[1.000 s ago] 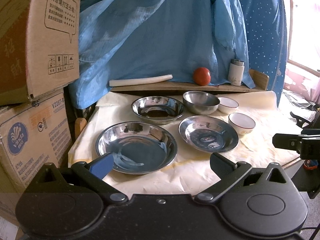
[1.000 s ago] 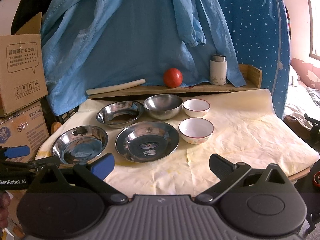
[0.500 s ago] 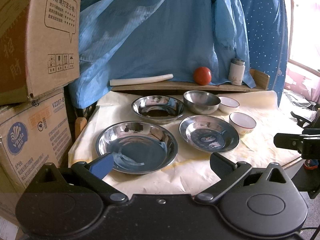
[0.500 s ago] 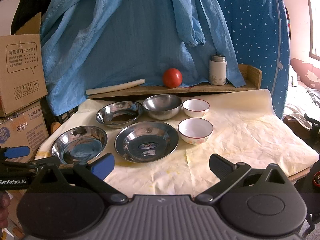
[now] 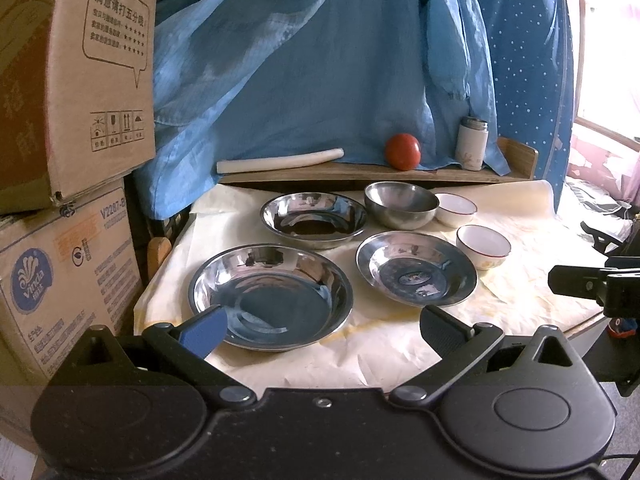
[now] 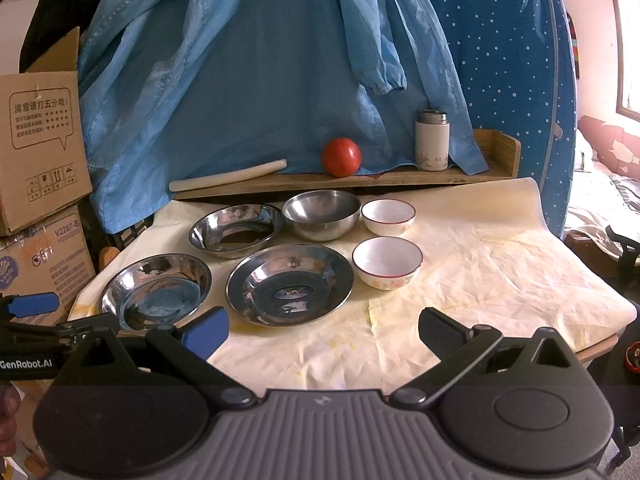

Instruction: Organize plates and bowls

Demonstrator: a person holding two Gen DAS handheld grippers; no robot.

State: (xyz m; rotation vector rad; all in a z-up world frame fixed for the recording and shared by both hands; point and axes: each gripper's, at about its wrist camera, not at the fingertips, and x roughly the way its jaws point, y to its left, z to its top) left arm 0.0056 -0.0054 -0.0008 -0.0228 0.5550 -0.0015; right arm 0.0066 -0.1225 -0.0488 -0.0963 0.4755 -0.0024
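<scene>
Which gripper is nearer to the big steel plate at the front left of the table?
Left. The left gripper hangs right before the big steel plate; the right gripper is off to its right, before the labelled plate.

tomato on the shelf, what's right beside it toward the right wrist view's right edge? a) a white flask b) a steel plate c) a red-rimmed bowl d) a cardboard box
A: on the shelf the tomato has the white flask standing upright to that side, apart from it; the plates and bowls sit lower, on the table.
</scene>
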